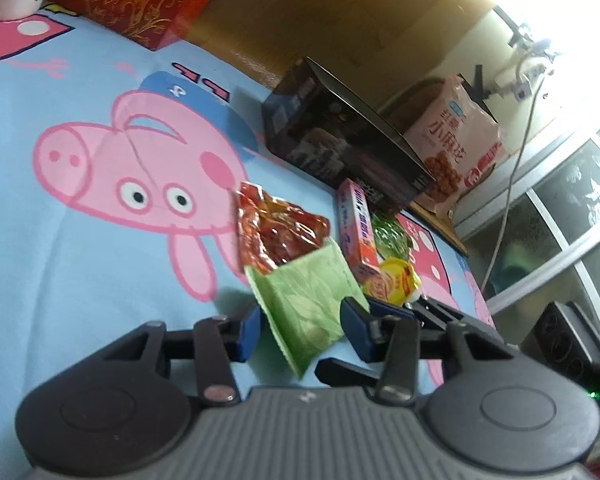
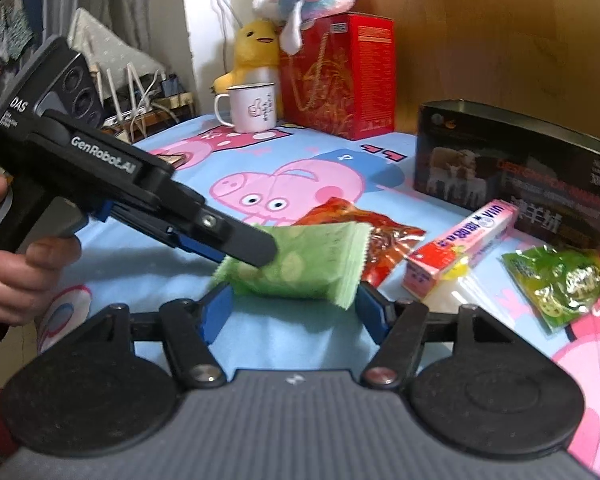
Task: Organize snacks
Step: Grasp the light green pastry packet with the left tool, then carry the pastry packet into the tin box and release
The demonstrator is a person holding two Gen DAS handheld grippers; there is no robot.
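Observation:
A light green snack packet point(image 1: 306, 308) point(image 2: 304, 264) is between the fingers of my left gripper point(image 1: 300, 326) point(image 2: 256, 254), which is closed on it and lifts it off the cloth. My right gripper point(image 2: 296, 312) is open, its blue pads either side of the packet's lower edge, apart from it. Behind lie a red foil packet point(image 1: 276, 232) point(image 2: 380, 236), a pink box point(image 1: 356, 228) point(image 2: 464, 242), a dark green packet point(image 1: 388, 236) point(image 2: 560, 280) and a small yellow packet point(image 1: 392, 282).
A black box point(image 1: 340, 140) point(image 2: 516, 168) stands behind the snacks, with a pink snack bag point(image 1: 456, 144) beyond. A red box point(image 2: 340, 76), white mug point(image 2: 252, 108) and plush toys point(image 2: 260, 48) stand at the back of the Peppa Pig cloth point(image 1: 80, 240).

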